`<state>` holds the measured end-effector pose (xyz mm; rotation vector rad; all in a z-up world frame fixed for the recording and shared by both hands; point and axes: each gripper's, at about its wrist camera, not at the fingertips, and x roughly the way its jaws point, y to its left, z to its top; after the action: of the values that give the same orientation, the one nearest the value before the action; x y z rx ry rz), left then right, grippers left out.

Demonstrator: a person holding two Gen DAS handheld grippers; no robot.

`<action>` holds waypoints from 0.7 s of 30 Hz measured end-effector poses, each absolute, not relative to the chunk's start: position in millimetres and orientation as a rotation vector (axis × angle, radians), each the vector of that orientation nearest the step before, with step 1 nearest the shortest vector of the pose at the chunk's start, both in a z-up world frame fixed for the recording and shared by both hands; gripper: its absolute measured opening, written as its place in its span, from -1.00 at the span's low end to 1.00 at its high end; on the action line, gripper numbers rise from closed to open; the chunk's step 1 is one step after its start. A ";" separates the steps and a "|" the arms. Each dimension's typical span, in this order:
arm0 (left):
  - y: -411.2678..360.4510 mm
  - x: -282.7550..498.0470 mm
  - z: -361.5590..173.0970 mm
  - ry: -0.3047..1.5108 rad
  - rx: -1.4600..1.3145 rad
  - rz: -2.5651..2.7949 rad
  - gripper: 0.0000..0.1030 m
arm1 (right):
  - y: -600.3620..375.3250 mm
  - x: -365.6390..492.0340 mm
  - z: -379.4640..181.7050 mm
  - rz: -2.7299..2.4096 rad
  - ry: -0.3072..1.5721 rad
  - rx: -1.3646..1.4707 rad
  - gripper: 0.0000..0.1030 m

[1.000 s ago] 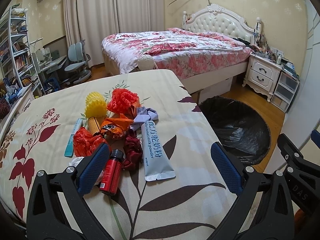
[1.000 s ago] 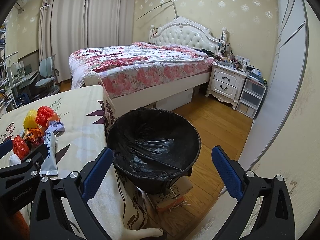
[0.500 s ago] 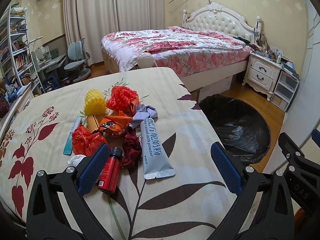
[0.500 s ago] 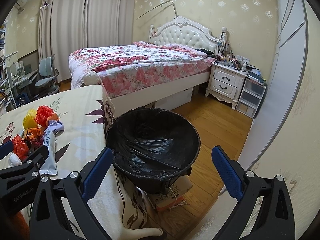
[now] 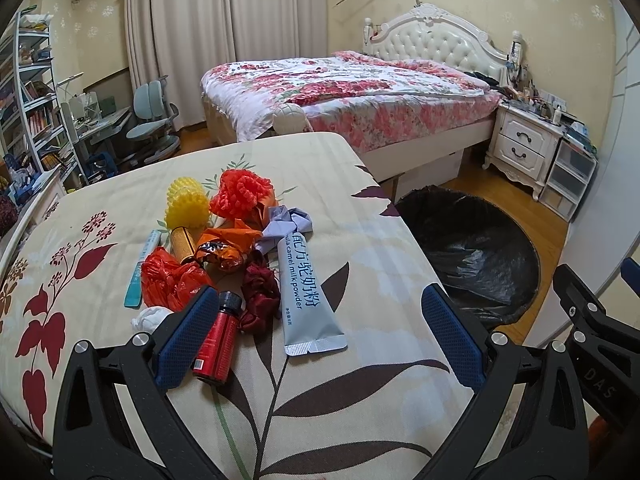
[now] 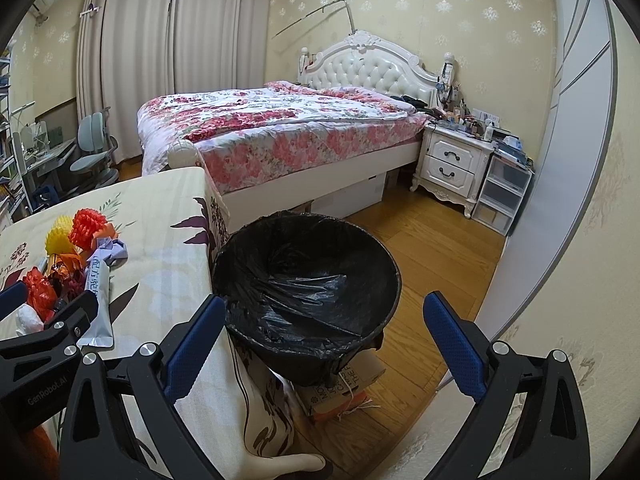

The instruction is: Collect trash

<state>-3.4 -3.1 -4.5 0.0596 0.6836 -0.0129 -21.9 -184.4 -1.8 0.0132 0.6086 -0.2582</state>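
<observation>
A pile of trash lies on the floral tablecloth: a grey camel-milk-powder sachet, a red bottle, a dark red wrapper, an orange bag, orange and yellow foam nets. My left gripper is open and empty, just short of the pile, its left finger beside the bottle. The bin with a black liner stands off the table's right edge. My right gripper is open and empty above the bin's near rim.
A bed with a floral cover stands behind the table and bin. A white nightstand and plastic drawers stand by the right wall. A cardboard box lies under the bin. A desk chair and shelves are at far left.
My left gripper has drifted slightly back and up from the pile; the trash sits a little lower in view. The right gripper has barely moved.
</observation>
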 end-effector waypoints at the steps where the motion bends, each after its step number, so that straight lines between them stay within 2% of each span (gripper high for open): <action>1: -3.6 -4.3 -5.4 0.684 0.060 -0.013 0.92 | -184.3 -21.6 -1.8 -0.258 0.608 0.013 0.88; 21: -3.7 -5.8 -11.7 0.686 0.059 -0.012 0.92 | -182.3 -22.7 -9.0 -0.258 0.614 0.013 0.88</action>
<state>-5.8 -3.7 -11.7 0.0586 0.6858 -0.0123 -22.7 -182.3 -9.0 0.0129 0.6142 -0.2579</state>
